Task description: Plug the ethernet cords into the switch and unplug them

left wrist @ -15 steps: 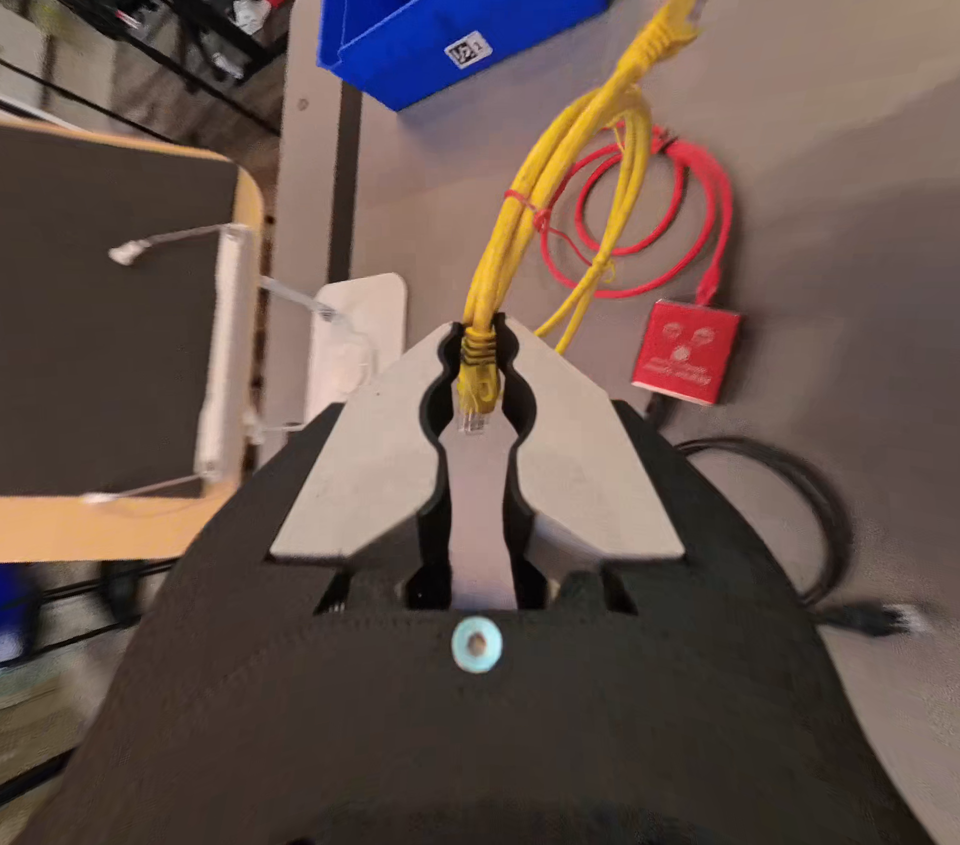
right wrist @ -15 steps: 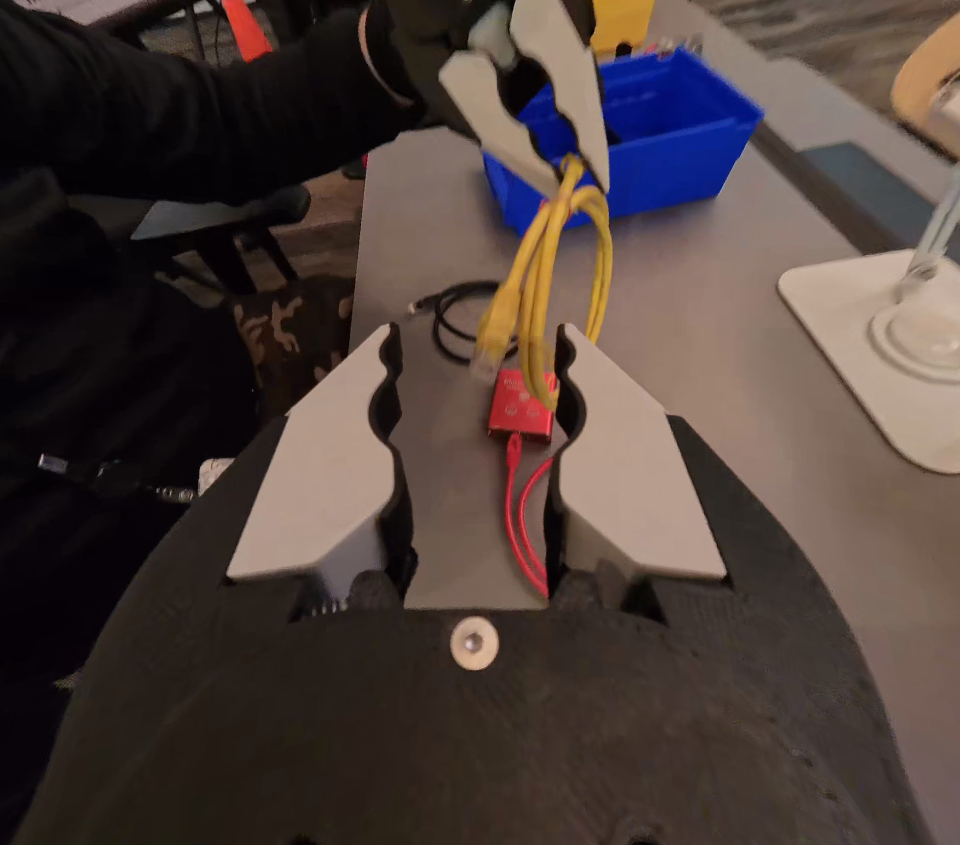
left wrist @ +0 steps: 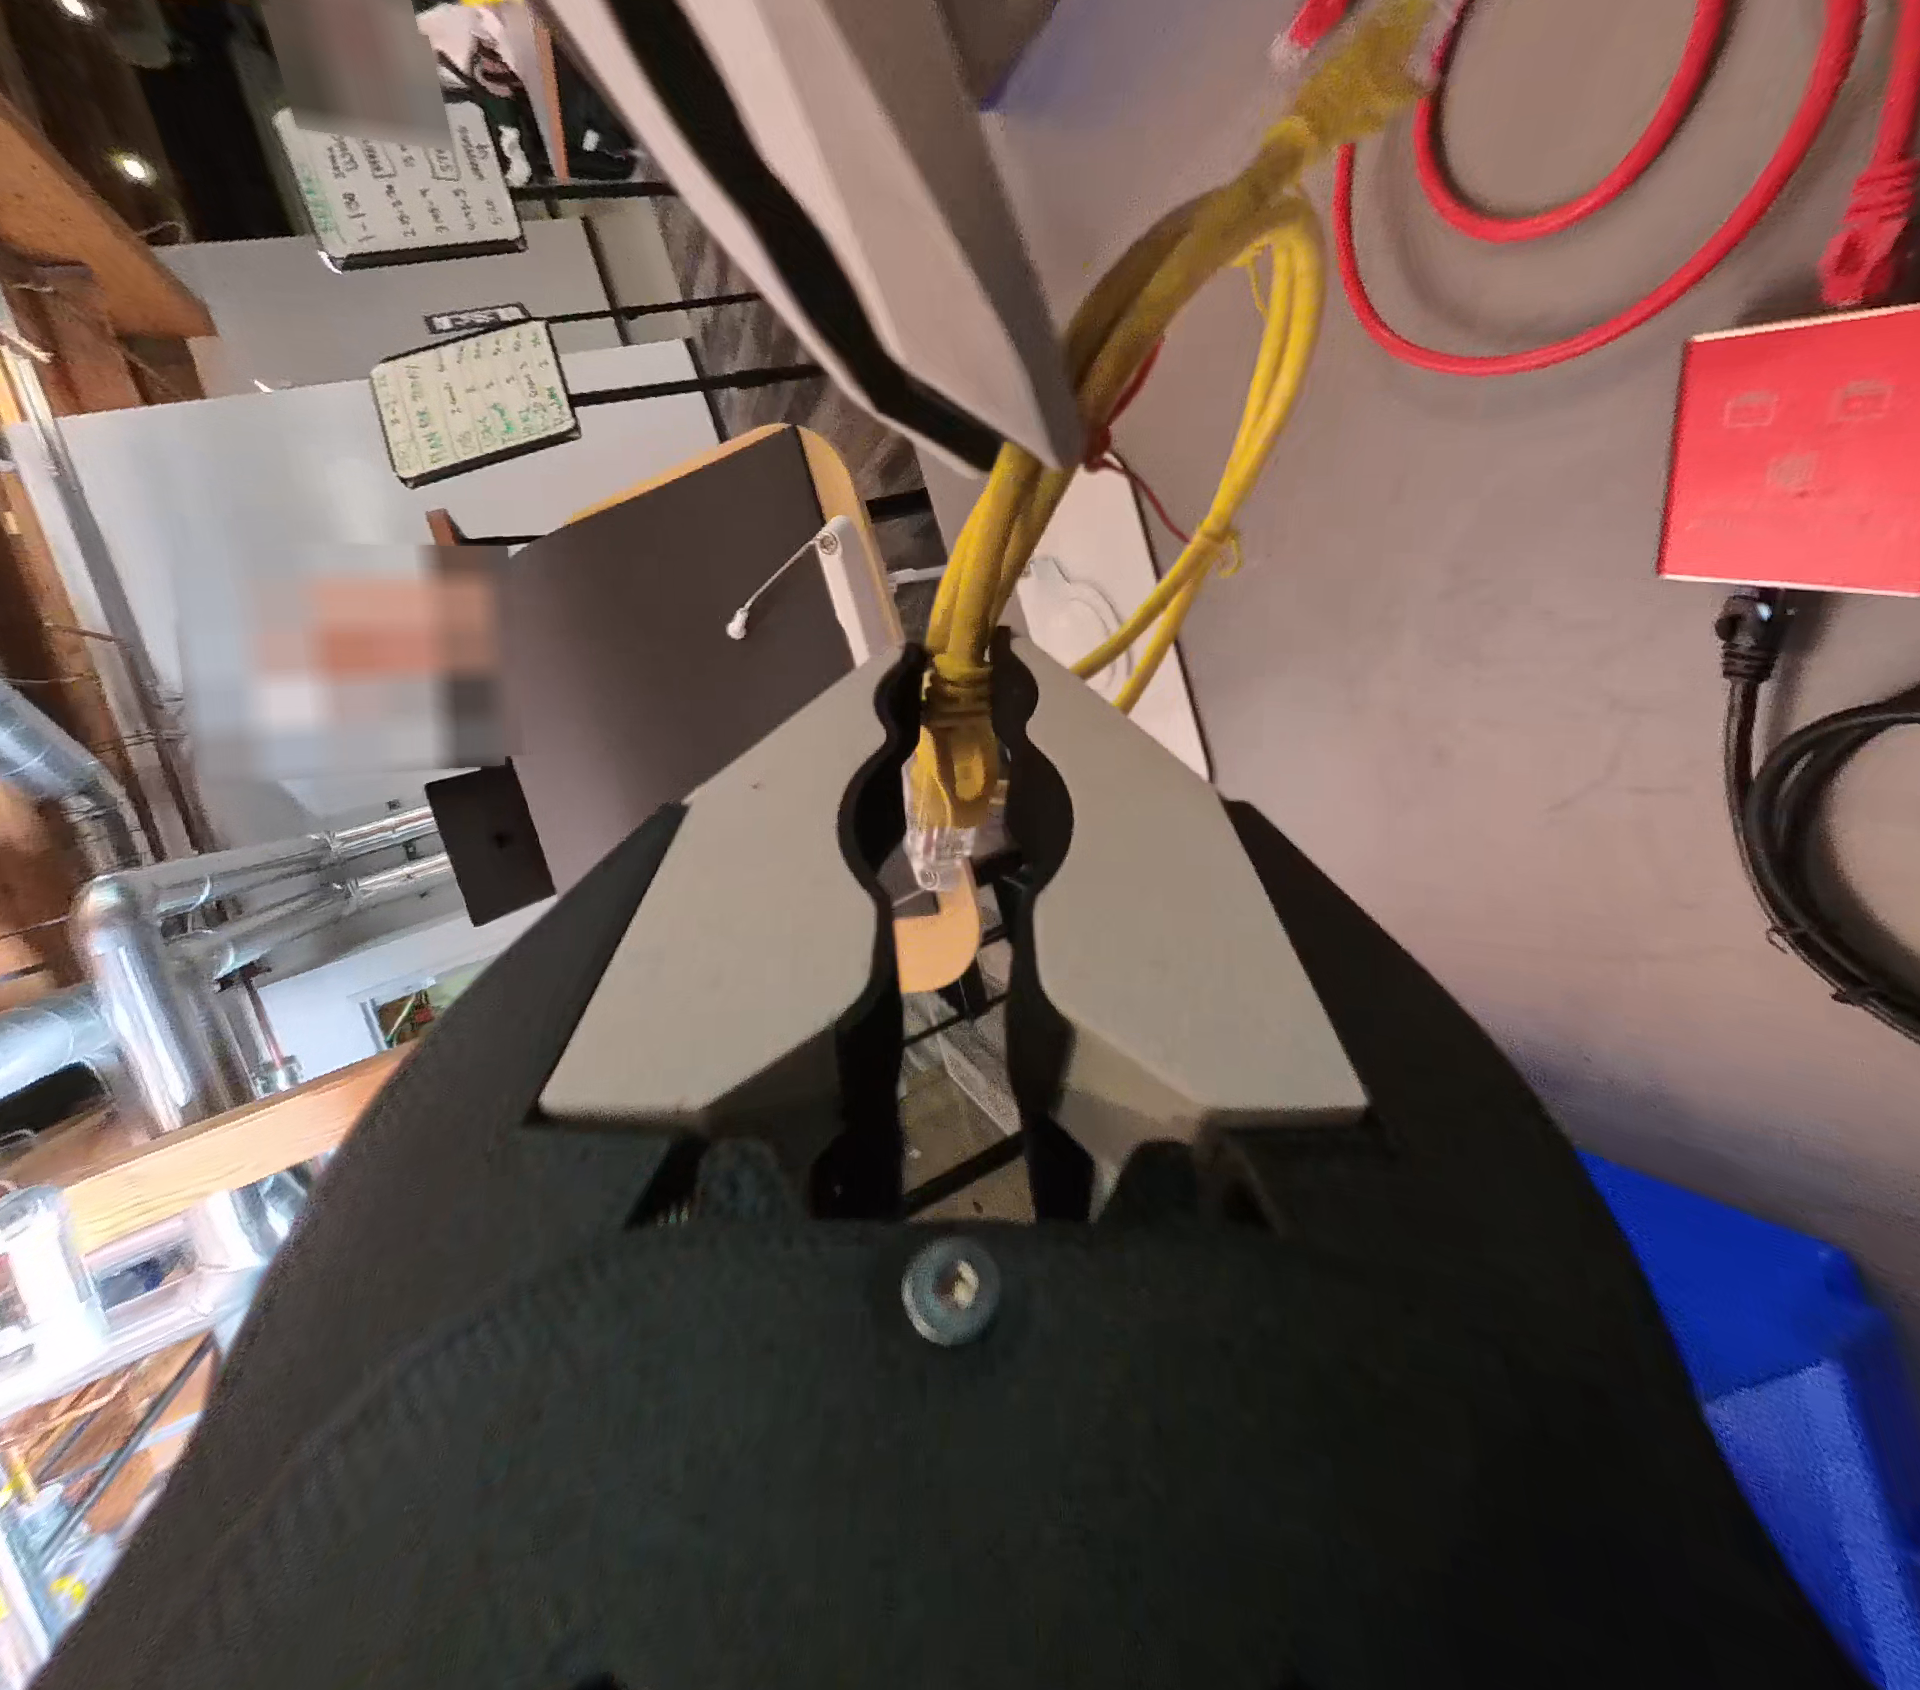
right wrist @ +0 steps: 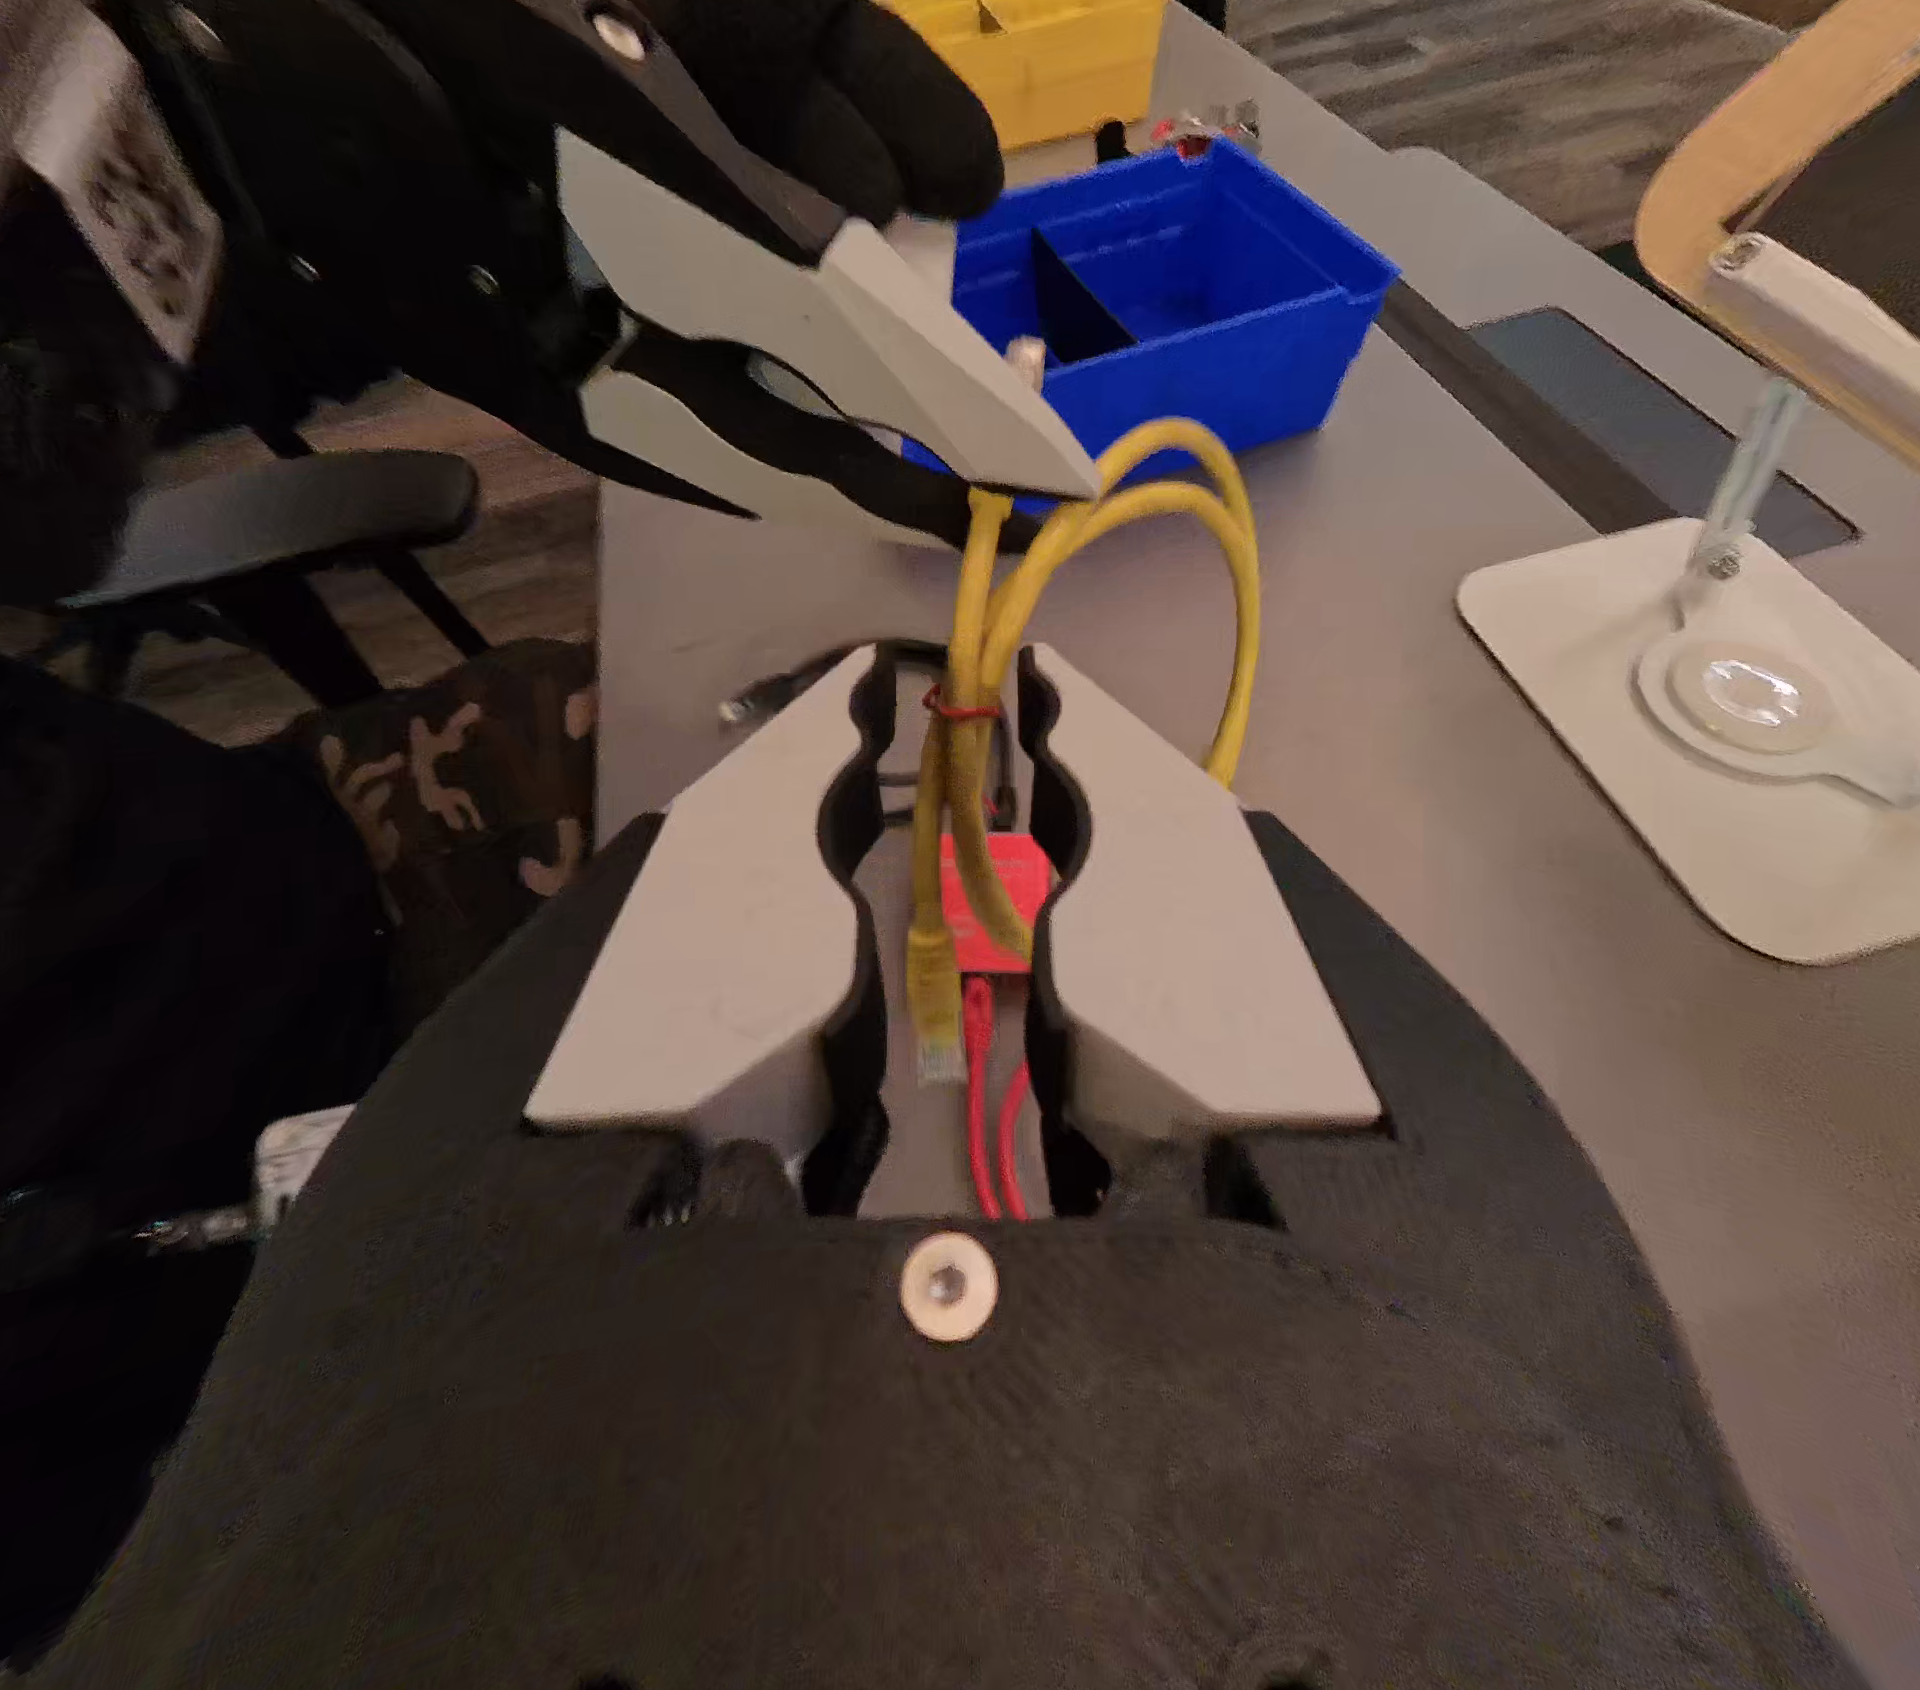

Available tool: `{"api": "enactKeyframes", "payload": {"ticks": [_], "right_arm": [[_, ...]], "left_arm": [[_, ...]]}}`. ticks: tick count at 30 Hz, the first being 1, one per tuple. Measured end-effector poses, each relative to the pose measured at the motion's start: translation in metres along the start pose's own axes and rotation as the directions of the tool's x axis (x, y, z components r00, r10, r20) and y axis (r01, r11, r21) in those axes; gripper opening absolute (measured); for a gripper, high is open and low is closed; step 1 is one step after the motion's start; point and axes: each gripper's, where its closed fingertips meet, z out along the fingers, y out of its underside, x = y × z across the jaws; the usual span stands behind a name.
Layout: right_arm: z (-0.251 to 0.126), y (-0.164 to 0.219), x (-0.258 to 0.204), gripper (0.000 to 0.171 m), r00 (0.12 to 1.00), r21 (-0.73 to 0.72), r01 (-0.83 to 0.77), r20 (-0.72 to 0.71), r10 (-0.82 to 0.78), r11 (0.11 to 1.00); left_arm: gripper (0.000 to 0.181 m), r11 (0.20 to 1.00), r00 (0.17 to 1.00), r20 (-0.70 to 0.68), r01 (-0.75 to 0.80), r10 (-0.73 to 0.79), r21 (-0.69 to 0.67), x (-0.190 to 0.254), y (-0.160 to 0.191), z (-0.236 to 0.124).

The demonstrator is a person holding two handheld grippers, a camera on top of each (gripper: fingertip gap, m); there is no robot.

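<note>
Yellow ethernet cord [left wrist: 1174, 352] hung above the desk [right wrist: 1455, 861]; the left claw [left wrist: 961, 684] was clamped on one plug end; the right claw [right wrist: 954, 684] stood open around the bundle near the red switch [right wrist: 992, 908].

grey table [right wrist: 1455, 1069]: red switch [left wrist: 1797, 456], blue bin [right wrist: 1195, 331].

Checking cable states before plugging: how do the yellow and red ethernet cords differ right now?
The yellow cord is lifted off the table, one plug end clamped in the left gripper; the red cord lies flat on the table, ungripped. The yellow cord hangs as a long bundle tied with a red twist tie; the red cord sits in a round coil beside the red switch. Both show two free plug ends, neither plugged in.
</note>
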Motion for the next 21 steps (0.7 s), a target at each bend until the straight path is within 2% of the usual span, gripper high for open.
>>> {"api": "enactKeyframes", "payload": {"ticks": [3, 4, 5, 8, 14, 21], "right_arm": [[0.007, 0.006, 0.004, 0.035, 0.998, -0.061, 0.019, -0.052, -0.022, 0.998], [0.009, 0.005, 0.002, 0.033, 0.999, -0.056, 0.026, -0.039, -0.028, 0.998], [0.01, 0.003, -0.001, 0.02, 0.999, -0.047, 0.032, -0.023, -0.033, 0.998], [0.01, 0.004, 0.001, 0.015, 1.0, -0.039, 0.003, -0.022, -0.004, 0.999], [0.014, 0.014, 0.005, 0.013, 0.998, -0.119, -0.021, -0.062, 0.014, 0.993], [0.019, 0.024, 0.009, 0.013, 0.998, -0.149, -0.004, -0.068, -0.007, 0.989]], "left_arm": [[0.01, 0.999, 1.0, 0.008, 0.011, -0.011, 0.032, -0.005, -0.006, -0.002], [0.009, 0.999, 1.0, 0.021, 0.006, -0.006, 0.04, -0.007, -0.008, -0.003], [0.009, 1.0, 1.0, 0.023, -0.005, 0.004, 0.03, -0.008, -0.007, -0.003], [0.01, 0.999, 0.999, 0.039, -0.011, 0.009, 0.036, -0.009, -0.006, -0.002], [0.01, 0.999, 0.999, 0.037, -0.02, 0.019, 0.031, -0.006, -0.004, -0.002], [0.011, 0.999, 1.0, -0.006, 0.012, -0.012, 0.047, -0.002, -0.002, -0.004]]}}
